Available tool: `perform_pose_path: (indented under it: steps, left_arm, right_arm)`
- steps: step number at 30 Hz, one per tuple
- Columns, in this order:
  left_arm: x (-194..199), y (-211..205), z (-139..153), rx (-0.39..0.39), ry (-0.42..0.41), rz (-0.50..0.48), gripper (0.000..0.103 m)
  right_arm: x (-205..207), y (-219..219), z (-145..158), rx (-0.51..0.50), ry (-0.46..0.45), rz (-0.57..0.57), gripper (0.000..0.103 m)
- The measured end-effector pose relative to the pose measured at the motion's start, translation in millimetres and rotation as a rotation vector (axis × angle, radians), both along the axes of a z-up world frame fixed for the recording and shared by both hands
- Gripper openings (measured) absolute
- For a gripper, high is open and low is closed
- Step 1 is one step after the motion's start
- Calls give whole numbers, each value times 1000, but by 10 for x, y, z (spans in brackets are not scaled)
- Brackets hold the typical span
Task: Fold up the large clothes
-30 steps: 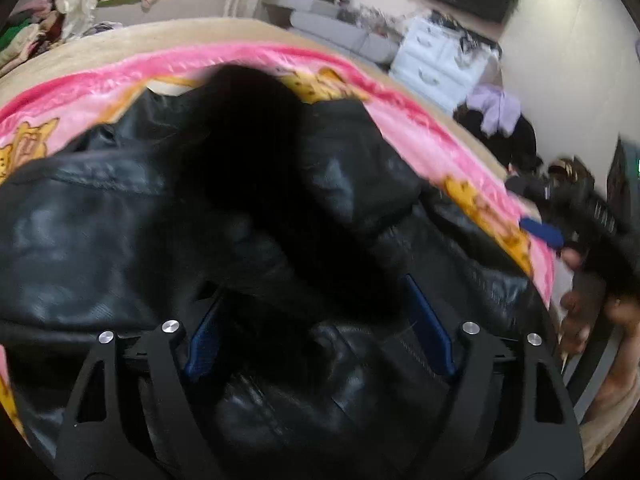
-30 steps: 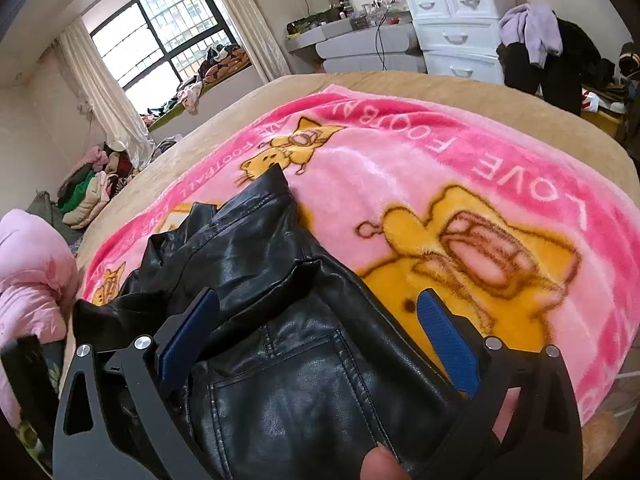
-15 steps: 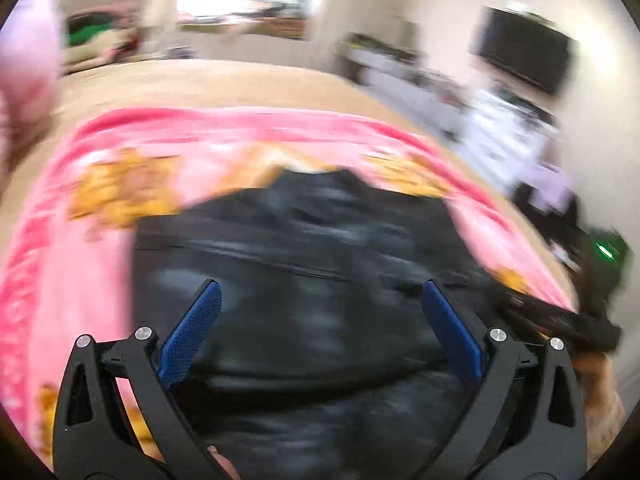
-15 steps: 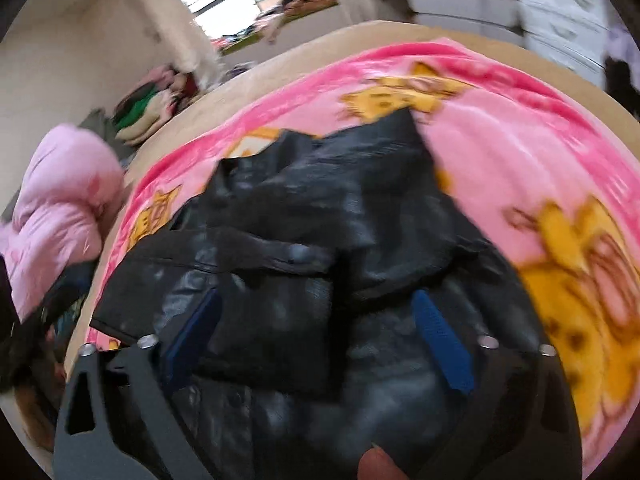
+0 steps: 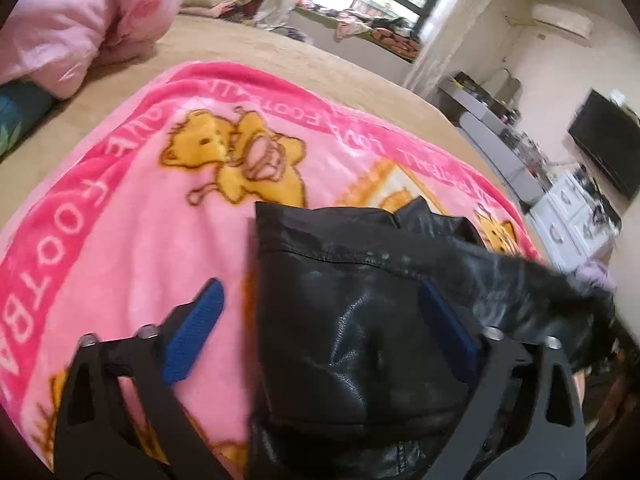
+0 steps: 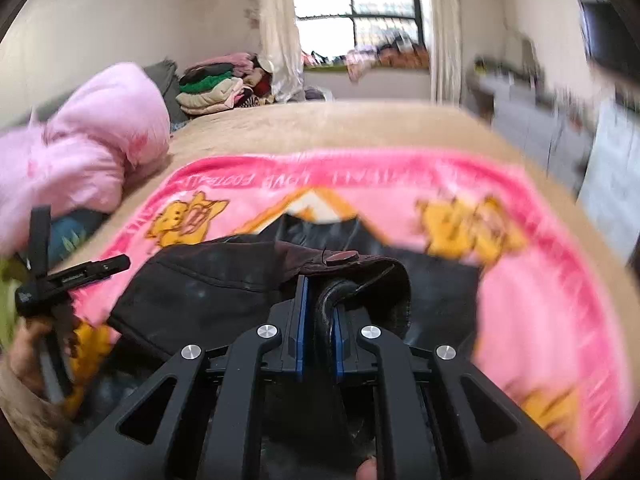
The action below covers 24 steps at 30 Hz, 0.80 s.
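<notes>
A black leather jacket point(image 5: 352, 320) lies partly folded on a pink cartoon blanket point(image 5: 132, 216). My left gripper point(image 5: 320, 324) is open above the jacket's left edge, its blue pads point(image 5: 192, 336) wide apart with nothing between them. My right gripper point(image 6: 319, 322) is shut on a thick fold of the jacket point(image 6: 240, 284) near a snap button point(image 6: 344, 257), holding it slightly lifted. The left gripper point(image 6: 60, 280) shows at the left edge of the right wrist view.
The blanket point(image 6: 540, 300) covers a beige bed point(image 5: 280, 56). A pink quilt point(image 5: 80, 12) is heaped at the bed's far left. Folded clothes point(image 6: 216, 84) are stacked by the window. White drawers point(image 5: 576, 216) and a TV point(image 5: 608, 152) stand to the right.
My left gripper has released the jacket, opened and swung left. My right gripper has closed on a fold of the jacket and turned toward the window.
</notes>
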State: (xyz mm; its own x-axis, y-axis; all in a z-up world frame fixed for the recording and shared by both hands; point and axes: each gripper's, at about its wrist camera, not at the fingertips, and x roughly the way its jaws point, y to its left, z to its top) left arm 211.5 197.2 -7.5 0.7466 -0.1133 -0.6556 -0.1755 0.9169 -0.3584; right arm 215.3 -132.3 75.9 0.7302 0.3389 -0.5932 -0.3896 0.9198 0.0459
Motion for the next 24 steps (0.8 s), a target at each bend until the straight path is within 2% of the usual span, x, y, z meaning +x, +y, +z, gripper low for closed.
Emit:
perform_pose_path:
  steps: [1, 3, 4, 6, 9, 14, 17, 18, 20, 21, 22, 24]
  left_arm:
    - [30, -57, -8, 14, 0, -16, 59]
    - [66, -212, -45, 42, 9, -65, 47]
    - [93, -278, -79, 49, 22, -92, 35]
    - [139, -441, -176, 85, 59, -144, 24]
    - [202, -589, -374, 139, 145, -183, 23]
    - [209, -599, -502, 140, 162, -183, 23]
    - [213, -579, -538, 134, 166, -186, 24]
    - [212, -571, -544, 130, 167, -186, 24]
    - [211, -565, -541, 125, 167, -181, 24]
    - [212, -568, -532, 125, 167, -178, 24]
    - [213, -568, -530, 127, 167, -177, 24]
    - [209, -581, -523, 134, 166, -174, 24]
  right_arm:
    - [22, -22, 17, -33, -14, 0, 9]
    - [85, -90, -21, -68, -9, -7, 9]
    - [112, -126, -55, -70, -1, -9, 9]
    - [189, -195, -144, -68, 24, -21, 9]
    - [201, -260, -280, -83, 41, -37, 9]
    - [283, -268, -469, -108, 86, -63, 10]
    - [335, -267, -526, -137, 105, -94, 15]
    - [345, -283, -536, -132, 117, -102, 19]
    - [367, -341, -528, -122, 145, -141, 38]
    - [354, -367, -497, -129, 135, -175, 69]
    - [297, -412, -404, -134, 78, -236, 87]
    - [170, -455, -253, -95, -13, -268, 88]
